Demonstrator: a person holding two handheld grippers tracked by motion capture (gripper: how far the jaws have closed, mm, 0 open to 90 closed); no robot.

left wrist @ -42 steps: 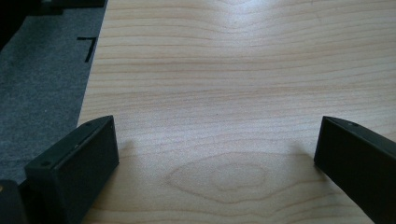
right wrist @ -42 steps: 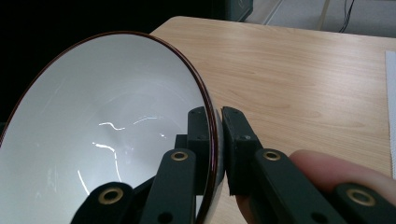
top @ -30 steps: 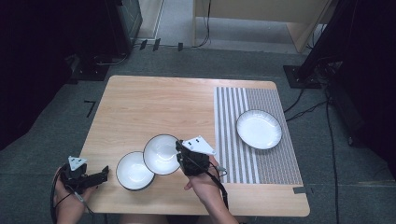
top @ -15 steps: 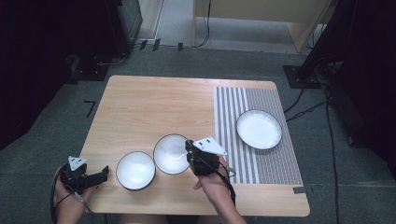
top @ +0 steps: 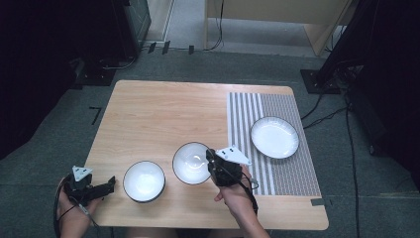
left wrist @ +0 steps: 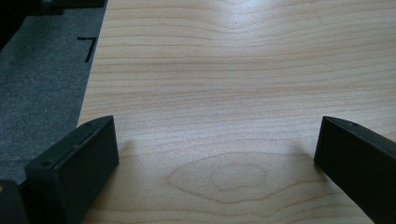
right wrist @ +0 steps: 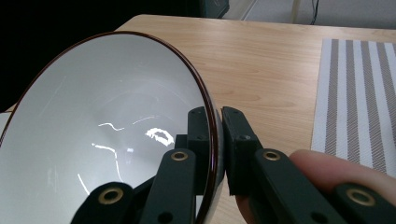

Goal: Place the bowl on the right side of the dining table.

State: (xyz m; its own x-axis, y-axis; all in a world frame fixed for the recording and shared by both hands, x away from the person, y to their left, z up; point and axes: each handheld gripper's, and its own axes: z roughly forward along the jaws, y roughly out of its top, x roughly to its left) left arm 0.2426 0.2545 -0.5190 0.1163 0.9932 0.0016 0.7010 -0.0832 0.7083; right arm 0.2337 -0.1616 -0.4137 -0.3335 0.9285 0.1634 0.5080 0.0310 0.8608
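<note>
I am pinching the rim of a white bowl (right wrist: 112,135) with my right gripper (right wrist: 215,140): one finger sits inside the wall, the other outside, and the dark brown edge runs between them. In the high view this bowl (top: 192,162) is sitting around the middle of the near part of the tabletop (top: 163,114), just left of the striped mat (top: 289,173), and it looks tilted toward my hand, so I am judging it to be lifted or at least tipped off the wood rather than resting flat.

My left gripper (top: 96,189) is hanging at the near left corner, its fingers (left wrist: 77,163) spread wide over bare wood with nothing between them. A second white bowl (top: 143,181) is sitting just to the right of it, near but apart from the one I am carrying.

A white plate (top: 275,137) is already lying on the far part of the mat, which reads to me like a place setting half laid. As I am judging it, the plate's share is done, the bowl in my right fingers is on its way and has not yet reached the mat, and the second bowl is waiting untouched. What is left, then, is crossing onto the stripes, setting this bowl down level, and letting go; whether the other bowl follows I cannot tell.
</note>
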